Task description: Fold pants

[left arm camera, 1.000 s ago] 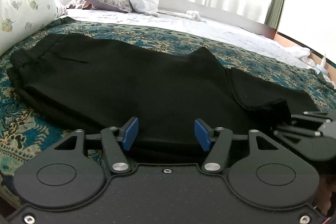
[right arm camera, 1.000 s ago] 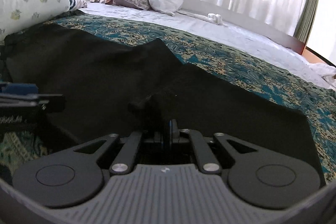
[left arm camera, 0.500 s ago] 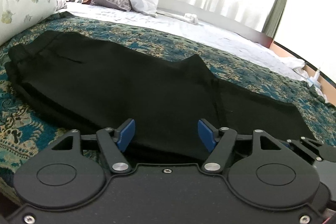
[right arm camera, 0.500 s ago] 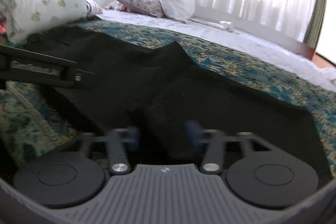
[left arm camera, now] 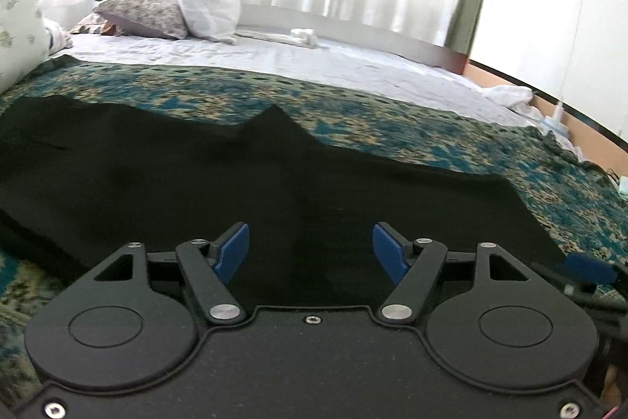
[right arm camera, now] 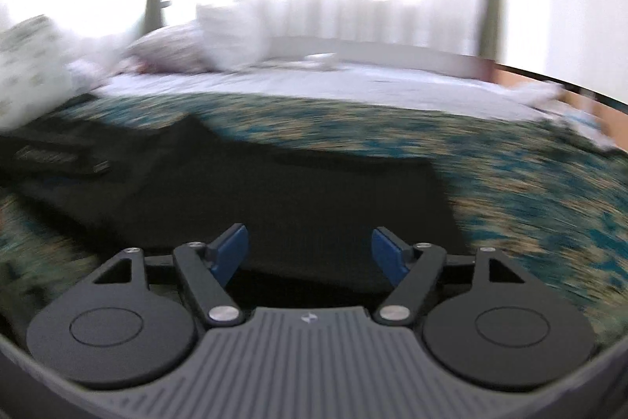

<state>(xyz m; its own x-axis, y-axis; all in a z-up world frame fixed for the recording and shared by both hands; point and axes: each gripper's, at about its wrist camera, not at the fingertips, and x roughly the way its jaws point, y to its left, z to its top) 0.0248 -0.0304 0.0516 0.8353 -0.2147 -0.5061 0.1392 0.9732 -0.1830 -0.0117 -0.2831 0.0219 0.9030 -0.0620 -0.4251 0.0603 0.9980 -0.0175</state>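
Black pants lie flat on the patterned teal bedspread, waistband to the left, leg ends to the right. My left gripper is open and empty over the near edge of the pants. My right gripper is open and empty over the leg part of the pants; that view is motion-blurred. The right gripper's blue fingertip shows at the left view's right edge.
Pillows and a floral cushion lie at the head of the bed on a white sheet. A large pale pillow is at the left. Curtained windows stand behind. The bed's wooden edge runs at the right.
My right gripper has opened and let go of the pant leg, which now lies flat. Both grippers have pulled back and shifted right.
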